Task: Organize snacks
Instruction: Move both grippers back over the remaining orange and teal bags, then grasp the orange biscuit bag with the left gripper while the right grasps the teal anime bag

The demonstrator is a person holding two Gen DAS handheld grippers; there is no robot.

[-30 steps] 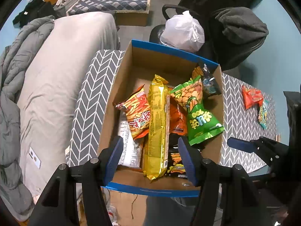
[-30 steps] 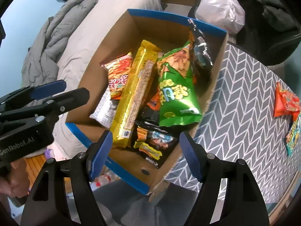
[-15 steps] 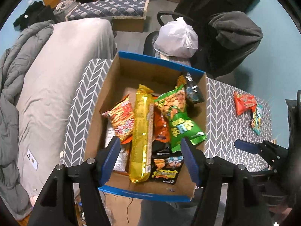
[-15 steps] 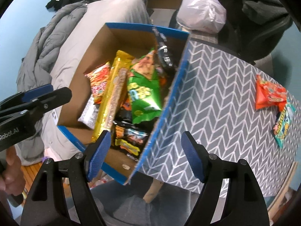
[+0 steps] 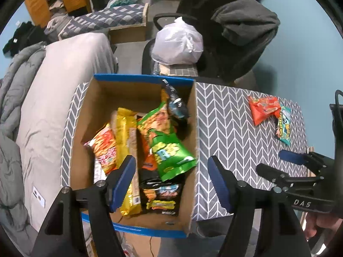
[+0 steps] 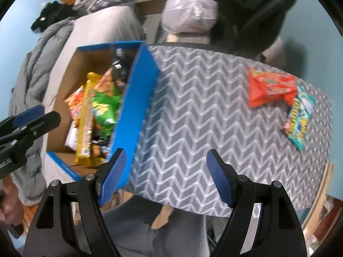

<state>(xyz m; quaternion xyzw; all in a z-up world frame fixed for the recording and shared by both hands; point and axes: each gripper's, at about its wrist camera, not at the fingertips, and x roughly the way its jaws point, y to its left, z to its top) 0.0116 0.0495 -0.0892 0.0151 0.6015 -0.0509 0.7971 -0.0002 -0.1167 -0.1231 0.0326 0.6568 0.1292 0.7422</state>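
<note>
Both grippers swung right, jaws spread, empty; yellow packet lengthwise in box.

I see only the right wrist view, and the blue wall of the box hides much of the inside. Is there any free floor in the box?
Observer: Yes. In the left wrist view the cardboard box shows bare floor at its far end, behind the snacks.
Operator: What lies at the near end, behind the blue wall?
Observer: A black snack bag with yellow print lies flat there, beside the long yellow pack.
Operator: Does the left gripper hold something?
Observer: No. The left gripper has its jaws wide open and empty, above the near end of the box.
</note>
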